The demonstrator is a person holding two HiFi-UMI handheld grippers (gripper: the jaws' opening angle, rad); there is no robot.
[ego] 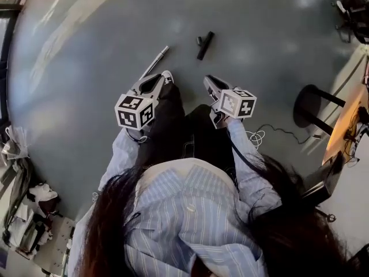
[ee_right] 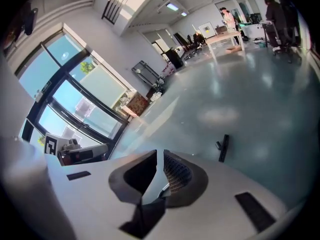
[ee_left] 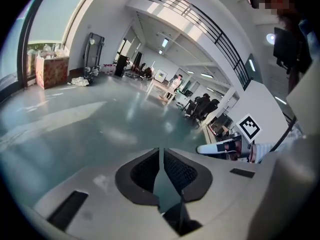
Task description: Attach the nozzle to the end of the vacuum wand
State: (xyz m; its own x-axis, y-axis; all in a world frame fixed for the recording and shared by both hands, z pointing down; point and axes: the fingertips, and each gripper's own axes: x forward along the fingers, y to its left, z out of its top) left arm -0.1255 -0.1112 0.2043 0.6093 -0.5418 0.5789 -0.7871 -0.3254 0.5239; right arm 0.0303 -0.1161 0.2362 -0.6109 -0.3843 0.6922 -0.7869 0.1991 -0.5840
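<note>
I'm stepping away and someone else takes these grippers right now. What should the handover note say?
Left gripper: shut, empty.
Right gripper: shut, empty.
Things: the silver wand lies on the grey floor just ahead of the left gripper. The black nozzle lies apart from it, further ahead and to the right.
Done: nothing. Neither piece is picked up.
Left: grasp both and fit the nozzle onto the wand's end.

Glossy grey floor (ego: 86,51) with two loose parts on it.
Black nozzle (ego: 204,45) lies flat ahead of the right gripper (ego: 209,81), well apart from it. Silver wand (ego: 157,60) lies ahead of the left gripper (ego: 166,75), near end close to its tip; wand and nozzle do not touch. Coiled cable (ego: 258,136) lies right of the right gripper, with a black stool (ego: 308,105) beyond.
</note>
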